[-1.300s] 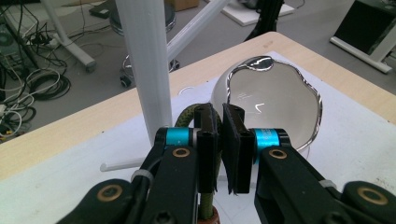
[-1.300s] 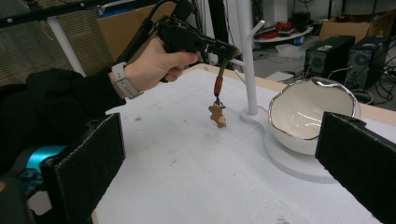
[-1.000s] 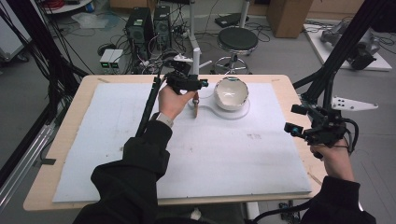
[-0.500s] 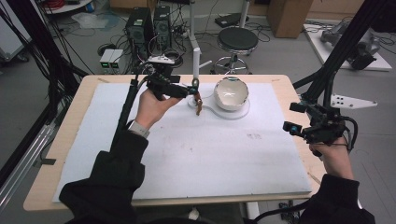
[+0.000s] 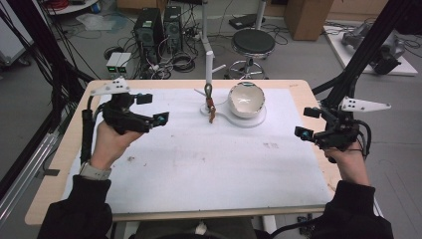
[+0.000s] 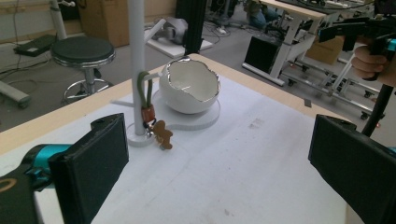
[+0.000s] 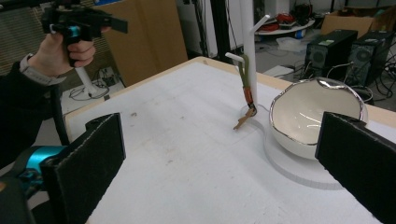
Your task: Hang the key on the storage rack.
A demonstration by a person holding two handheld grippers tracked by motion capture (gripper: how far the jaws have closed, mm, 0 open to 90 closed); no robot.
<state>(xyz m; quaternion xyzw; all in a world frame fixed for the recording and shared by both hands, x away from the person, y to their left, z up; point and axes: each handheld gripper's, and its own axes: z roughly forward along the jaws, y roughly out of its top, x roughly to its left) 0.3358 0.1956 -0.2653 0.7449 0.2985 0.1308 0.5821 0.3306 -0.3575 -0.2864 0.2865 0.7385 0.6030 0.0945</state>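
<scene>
Room: cluttered lab floor behind you, with computer towers, a round stool and loose cables everywhere.
Counter: wooden counter with a white mat over most of it, nothing much on the near half.
Keychain: your keychain hangs by its green loop from a peg on the white stand, and the brown charm at the bottom dangles just off the stand's base. In the left gripper view you can see the loop hooked around the post and the charm below it.
Bowl: white bowl with a silvery rim sits on the flat plate just beside the stand, on your right of it. Not involved as far as I can tell.
What changed: half a second ago your left hand was right up at the stand with the keychain at the claw tips. Now it's pulled back to the left side of the counter and the keychain has stayed on the peg.
Left claw: left claw is wide open, holding nothing, well apart from the stand.
Right claw: right claw is open too, empty, parked near the right edge like it was a second ago.
Meaning: I'd say the hang is done and holding on its own. You've let go cleanly, so nothing's left but a glance to confirm the loop sits fully on the peg.
</scene>
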